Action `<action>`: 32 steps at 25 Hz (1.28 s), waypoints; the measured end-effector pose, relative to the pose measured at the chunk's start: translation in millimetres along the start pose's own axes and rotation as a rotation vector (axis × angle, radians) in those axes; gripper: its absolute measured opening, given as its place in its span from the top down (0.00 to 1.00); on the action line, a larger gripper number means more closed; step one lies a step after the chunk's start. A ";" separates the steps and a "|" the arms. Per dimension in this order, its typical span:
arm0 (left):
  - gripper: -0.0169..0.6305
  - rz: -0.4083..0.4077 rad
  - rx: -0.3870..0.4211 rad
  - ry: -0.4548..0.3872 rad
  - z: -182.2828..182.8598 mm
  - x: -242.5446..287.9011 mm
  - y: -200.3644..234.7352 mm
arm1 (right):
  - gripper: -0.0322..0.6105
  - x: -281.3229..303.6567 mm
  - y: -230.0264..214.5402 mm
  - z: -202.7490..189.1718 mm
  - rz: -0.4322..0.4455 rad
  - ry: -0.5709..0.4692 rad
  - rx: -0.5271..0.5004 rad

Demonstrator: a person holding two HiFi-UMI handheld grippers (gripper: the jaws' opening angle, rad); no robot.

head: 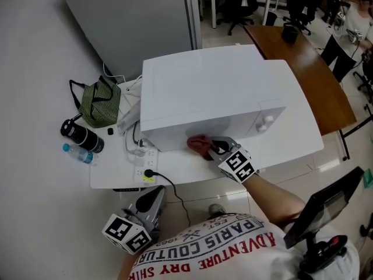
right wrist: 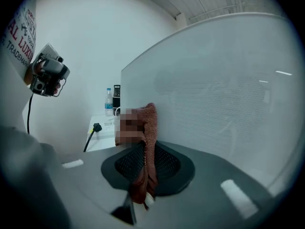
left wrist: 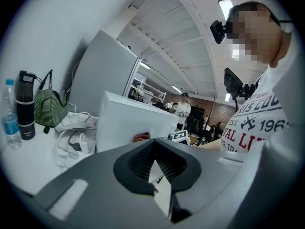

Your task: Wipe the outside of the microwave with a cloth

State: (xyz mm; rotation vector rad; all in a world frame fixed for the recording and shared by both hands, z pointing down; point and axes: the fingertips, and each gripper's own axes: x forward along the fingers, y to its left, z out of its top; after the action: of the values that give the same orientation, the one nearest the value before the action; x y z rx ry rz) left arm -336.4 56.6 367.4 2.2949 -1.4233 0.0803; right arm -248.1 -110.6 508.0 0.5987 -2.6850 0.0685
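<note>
The white microwave stands on a white table. A red cloth is pressed against its lower front face, and my right gripper is shut on it. In the right gripper view the cloth sticks up from between the jaws of the right gripper, close beside the microwave's wall. My left gripper hangs low off the table's front edge, near the person's shirt. In its own view the left gripper is shut on nothing and faces the microwave and the cloth.
On the table's left part lie a green striped bag, a black flask, a water bottle and a power strip with a black plug and cables. A brown table and office chairs stand behind at the right.
</note>
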 end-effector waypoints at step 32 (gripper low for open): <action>0.96 -0.119 -0.035 -0.042 -2.2 15.8 -13.9 | 0.88 -50.4 57.1 83.4 0.067 -0.132 0.022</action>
State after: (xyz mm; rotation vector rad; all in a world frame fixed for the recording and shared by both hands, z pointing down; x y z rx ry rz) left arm -316.5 49.4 369.0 2.3599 -1.2948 -0.0290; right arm -260.0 -49.4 413.8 0.5370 -2.8360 0.0792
